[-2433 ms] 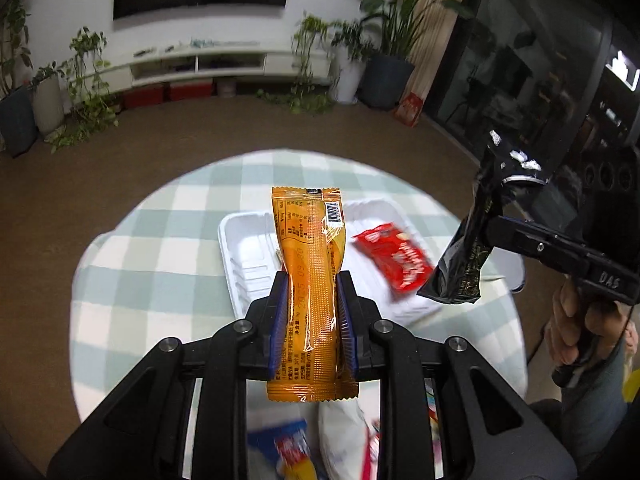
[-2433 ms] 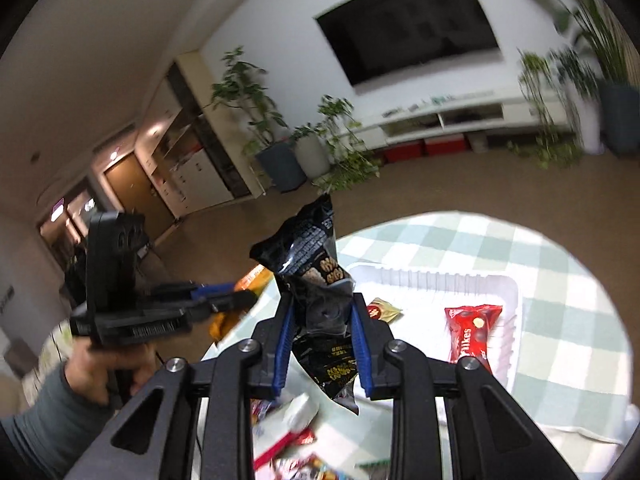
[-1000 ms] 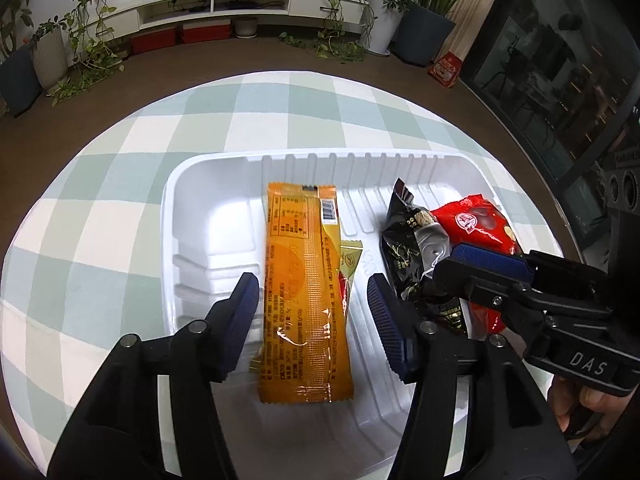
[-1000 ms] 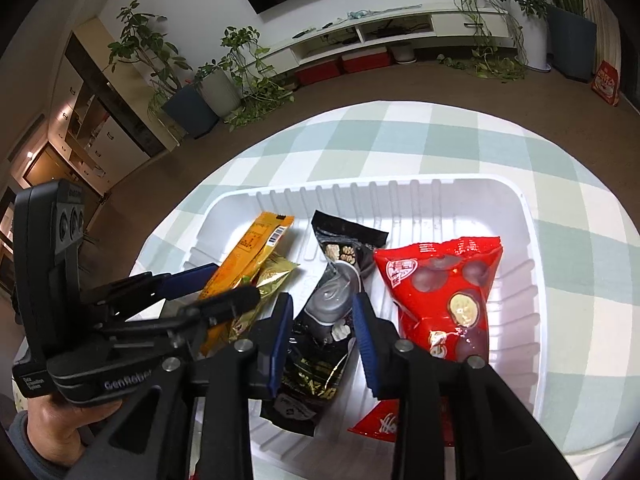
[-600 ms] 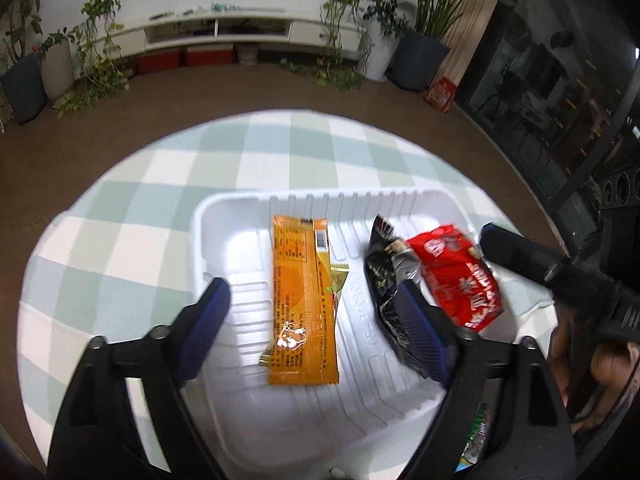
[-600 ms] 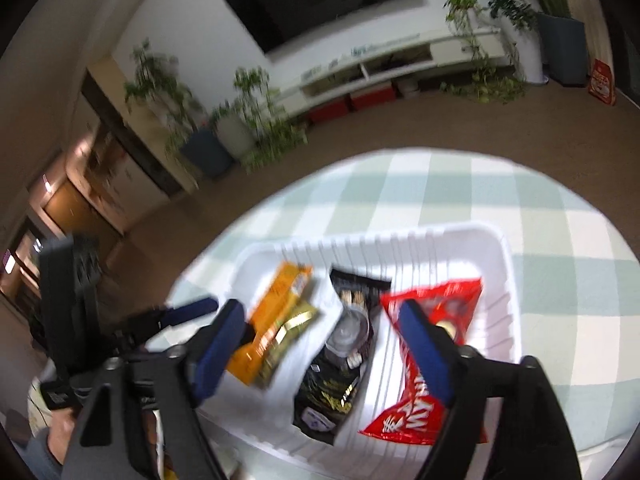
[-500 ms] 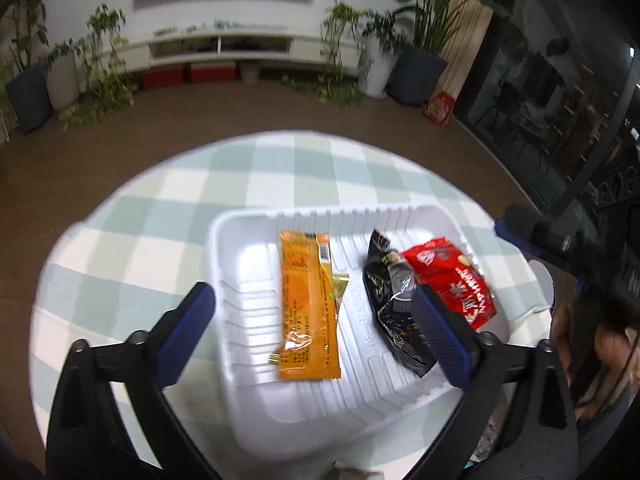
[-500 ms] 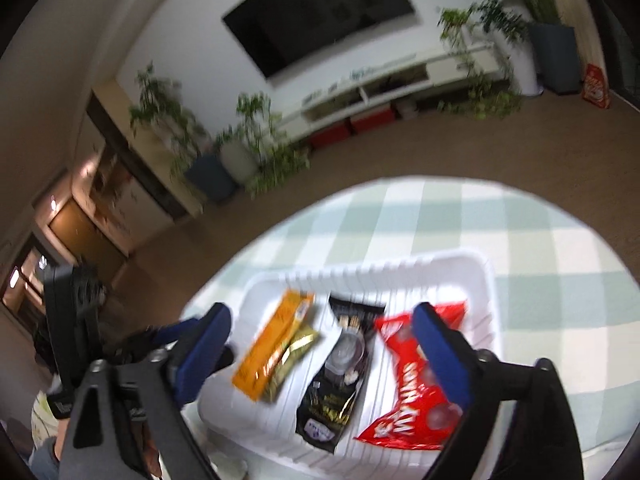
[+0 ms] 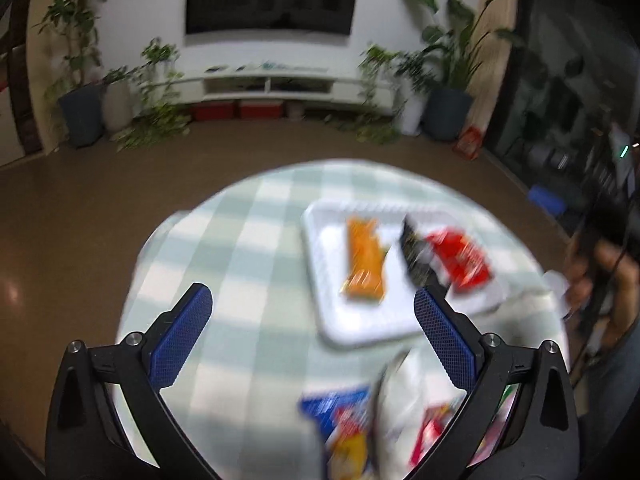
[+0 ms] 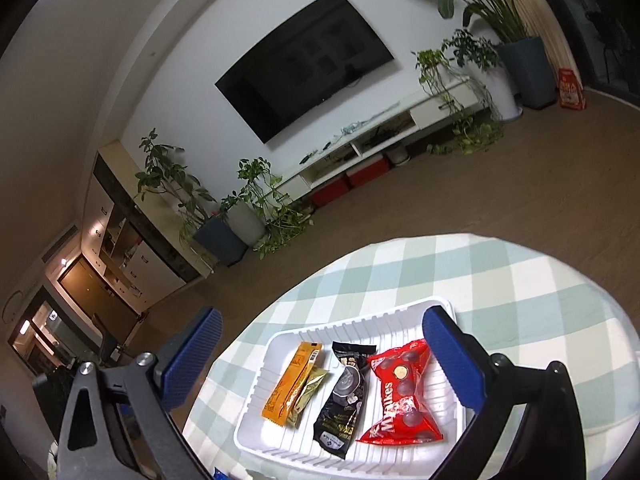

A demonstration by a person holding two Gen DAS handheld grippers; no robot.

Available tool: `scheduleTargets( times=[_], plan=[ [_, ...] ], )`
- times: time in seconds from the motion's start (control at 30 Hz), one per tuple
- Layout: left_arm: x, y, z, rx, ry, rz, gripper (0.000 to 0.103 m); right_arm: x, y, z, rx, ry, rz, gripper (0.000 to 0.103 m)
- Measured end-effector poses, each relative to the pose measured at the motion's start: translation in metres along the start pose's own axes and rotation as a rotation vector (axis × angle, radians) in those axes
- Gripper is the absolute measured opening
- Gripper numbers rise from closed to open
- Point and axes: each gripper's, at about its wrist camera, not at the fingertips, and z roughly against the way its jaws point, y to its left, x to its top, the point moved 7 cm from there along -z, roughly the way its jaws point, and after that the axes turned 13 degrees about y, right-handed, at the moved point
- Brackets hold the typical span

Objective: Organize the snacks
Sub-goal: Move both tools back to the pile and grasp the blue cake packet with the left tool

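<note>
We held both the left gripper (image 9: 312, 316) and the right gripper (image 10: 320, 354) wide and empty above the table (image 10: 520, 280), since the orange (image 10: 290, 386), gold (image 10: 308, 392), black (image 10: 344, 396) and red (image 10: 400, 396) packets lay side by side in the tray (image 10: 360, 322) (more blurred snacks (image 9: 360, 432) waited nearer us).

Home living rm: wall TV (image 10: 306, 62) over a low white media shelf (image 10: 374, 132), potted plants (image 10: 256, 204) along the wall, brown floor (image 10: 480, 200) & a round table w/ checked cloth (image 10: 520, 280).
</note>
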Motion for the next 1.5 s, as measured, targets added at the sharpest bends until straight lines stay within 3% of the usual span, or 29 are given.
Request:
scheduleTargets(
  times=[0.17,0.33,0.5,0.63,0.7,0.8,1.13,1.3,1.4,1.5],
  plan=[
    [-0.062,0.007,-0.01,-0.007,0.088,0.031,0.102,-0.011,0.019,0.025,-0.031,0.011,0.049,0.103],
    [-0.105,0.012,-0.011,0.007,0.094,0.071,0.102,-0.048,0.029,0.05,-0.121,0.018,0.107,0.103],
    [-0.135,0.013,-0.014,-0.012,0.089,0.087,0.102,-0.14,0.022,0.082,-0.24,-0.047,0.157,0.099],
    [-0.143,0.009,-0.022,-0.011,0.108,0.089,0.102,-0.194,0.019,0.076,-0.33,0.001,0.222,0.091],
    [-0.142,0.006,-0.027,-0.007,0.115,0.082,0.102,-0.198,0.028,0.074,-0.319,0.015,0.259,0.083],
    [-0.142,-0.005,-0.038,0.021,0.16,0.033,0.102,-0.203,0.038,0.073,-0.32,-0.006,0.292,0.083],
    [-0.126,-0.01,-0.068,0.102,0.206,-0.019,0.101,-0.223,0.039,0.048,-0.362,0.079,0.364,0.083],
    [-0.129,-0.001,-0.081,0.104,0.231,-0.023,0.091,-0.225,0.037,0.041,-0.361,0.105,0.365,0.083],
    [-0.127,0.003,-0.085,0.117,0.235,-0.03,0.079,-0.226,0.038,0.039,-0.358,0.107,0.371,0.083],
    [-0.128,0.001,-0.092,0.11,0.253,-0.053,0.078,-0.227,0.039,0.038,-0.351,0.115,0.373,0.083]
  ],
)
